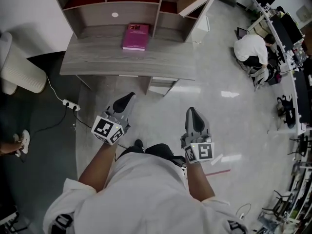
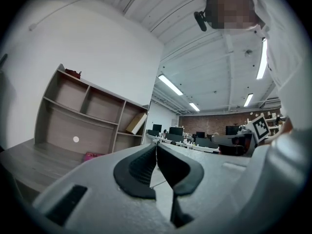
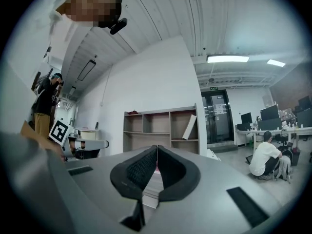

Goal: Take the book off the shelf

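— Book [image 1: 135,36]?
— Flat on the surface [image 1: 97,65], at the shelf's [image 1: 92,9] foot; a box [image 1: 192,0] leans in the right compartment.
— Claws?
— Left claw [image 1: 129,96] and right claw [image 1: 191,110] are both closed and empty, over the floor [image 1: 161,104], well short of the surface.

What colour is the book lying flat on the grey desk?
Magenta pink; the flat book shows best in the head view.

The person wears a white shirt [image 1: 146,189] with sleeves [image 1: 70,190] ending near the elbows. The left hand-held gripper [image 1: 128,99] and right hand-held gripper [image 1: 192,113] have grey shells, black ribbed pads [image 2: 139,167] and a black-and-white marker cube [image 1: 108,129] each.
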